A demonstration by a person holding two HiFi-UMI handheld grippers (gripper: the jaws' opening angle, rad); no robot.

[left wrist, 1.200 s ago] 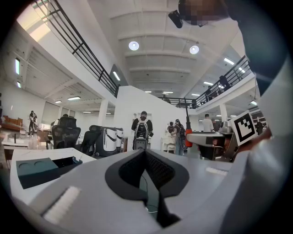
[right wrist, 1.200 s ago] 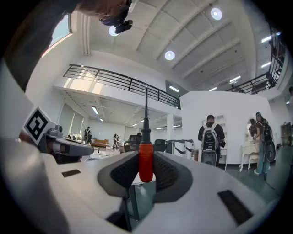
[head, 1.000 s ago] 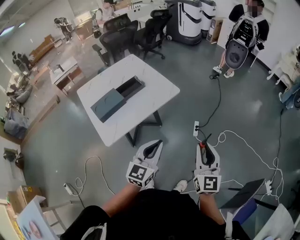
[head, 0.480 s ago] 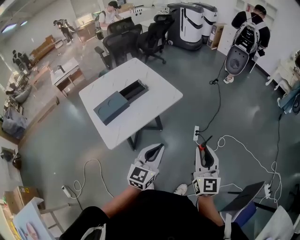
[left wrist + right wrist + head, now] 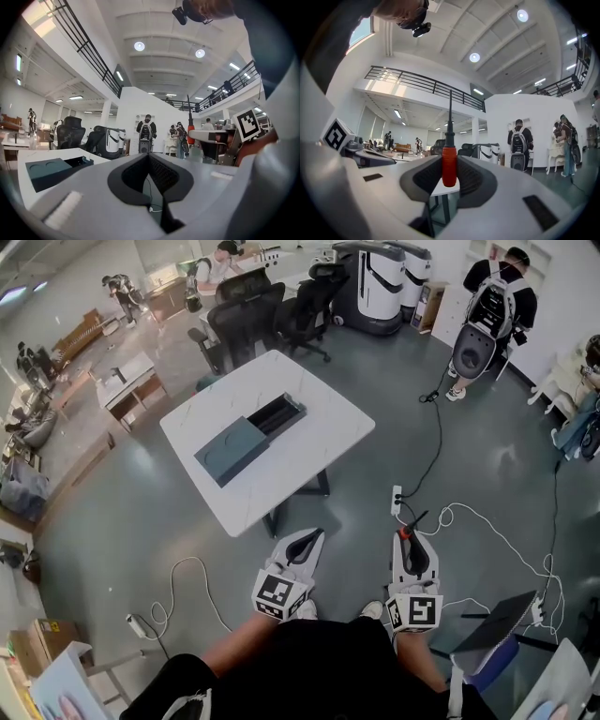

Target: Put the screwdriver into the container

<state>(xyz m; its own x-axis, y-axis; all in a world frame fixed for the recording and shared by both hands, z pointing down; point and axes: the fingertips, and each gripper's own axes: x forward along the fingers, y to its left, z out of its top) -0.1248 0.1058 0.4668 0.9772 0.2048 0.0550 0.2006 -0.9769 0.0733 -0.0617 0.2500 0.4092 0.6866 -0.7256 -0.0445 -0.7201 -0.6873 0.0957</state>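
Note:
A grey-blue container (image 5: 234, 444) lies on the white table (image 5: 319, 437), its open black compartment (image 5: 277, 413) at the far end. Both grippers hang over the floor, well short of the table's near edge. My right gripper (image 5: 410, 534) is shut on a screwdriver (image 5: 405, 533) with a red handle. In the right gripper view the screwdriver (image 5: 449, 165) stands upright between the pads, shaft pointing up. My left gripper (image 5: 316, 535) is shut with nothing in it. In the left gripper view its tips (image 5: 149, 156) meet, and the container (image 5: 49, 167) shows at the left.
Black office chairs (image 5: 251, 313) stand behind the table. A person with a backpack (image 5: 489, 313) stands at the far right. A power strip (image 5: 396, 499) and white cables (image 5: 469, 521) lie on the floor ahead of my right gripper. White machines (image 5: 375, 282) stand at the back.
The table and container have shifted slightly right and nearer in the head view. Both grippers keep their pose, and the screwdriver stays in the right one.

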